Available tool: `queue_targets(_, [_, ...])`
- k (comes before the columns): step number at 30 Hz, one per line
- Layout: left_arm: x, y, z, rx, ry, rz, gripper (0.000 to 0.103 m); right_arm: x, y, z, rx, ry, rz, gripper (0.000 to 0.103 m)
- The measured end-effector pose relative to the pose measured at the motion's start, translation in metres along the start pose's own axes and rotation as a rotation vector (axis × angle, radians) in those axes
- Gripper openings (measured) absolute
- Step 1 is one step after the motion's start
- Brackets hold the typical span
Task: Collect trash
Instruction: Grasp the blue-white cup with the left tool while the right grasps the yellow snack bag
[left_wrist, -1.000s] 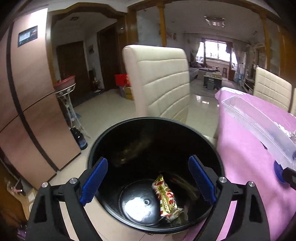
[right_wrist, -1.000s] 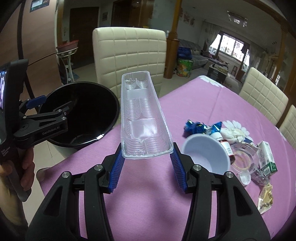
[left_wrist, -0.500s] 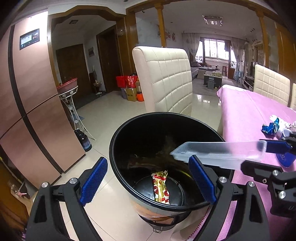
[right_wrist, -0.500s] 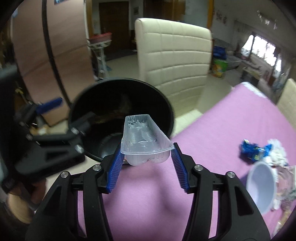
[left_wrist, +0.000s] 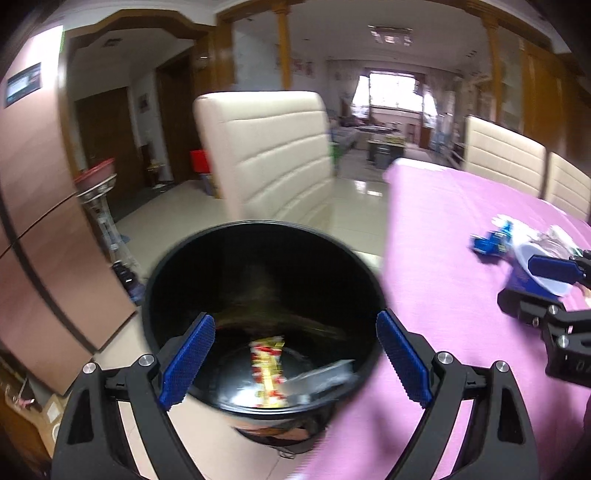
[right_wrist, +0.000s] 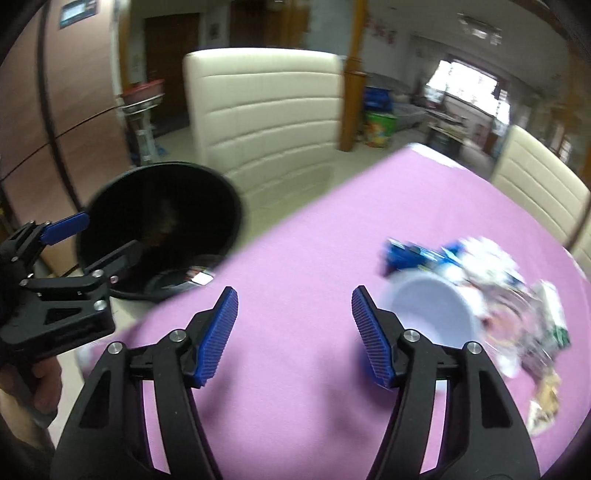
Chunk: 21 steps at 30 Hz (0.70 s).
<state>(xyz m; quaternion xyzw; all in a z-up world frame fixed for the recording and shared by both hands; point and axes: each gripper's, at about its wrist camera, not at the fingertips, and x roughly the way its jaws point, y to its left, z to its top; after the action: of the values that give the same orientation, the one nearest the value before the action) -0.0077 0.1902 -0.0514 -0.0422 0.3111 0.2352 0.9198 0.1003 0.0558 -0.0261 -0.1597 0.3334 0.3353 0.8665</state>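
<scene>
right gripper (right_wrist: 294, 332) agape, empty, above purple tablecloth (right_wrist: 303, 251); black bin (right_wrist: 159, 206) left (blurred).

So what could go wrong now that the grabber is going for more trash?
The black bin sits between the left gripper fingers, and whether they grip it is unclear, so it might slip. The open right gripper is near the white cup, which it could knock over. The trash pile is jumbled, so a grab could push pieces off the purple table.
</scene>
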Motion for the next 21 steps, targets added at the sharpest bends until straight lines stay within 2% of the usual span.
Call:
queue_targets(4, [0.0,-0.049,0.002,0.08,0.001,-0.103,0.087,-0.024,-0.045,-0.014,0.079,-0.036,-0.129,0.064])
queue_targets(6, [-0.003,-0.072,0.004,0.117,-0.004,-0.157,0.087,-0.038,-0.077,-0.025,0.129,-0.041,-0.229,0.065])
queue_targets(9, [-0.007,-0.105,0.007,0.151,0.002,-0.276,0.087,-0.049,-0.121,-0.043,0.217,-0.015,-0.331,0.065])
queue_targets(12, [-0.005,-0.13,0.007,0.165,0.019,-0.346,0.087,-0.052,-0.166,-0.062,0.315,0.034,-0.418,0.065])
queue_targets(18, [0.009,-0.173,0.013,0.191,0.084,-0.425,0.087,-0.047,-0.209,-0.086,0.422,0.099,-0.438,0.065])
queue_targets(21, [0.014,-0.186,0.014,0.208,0.107,-0.437,0.087,-0.041,-0.219,-0.092,0.452,0.112,-0.427,0.065])
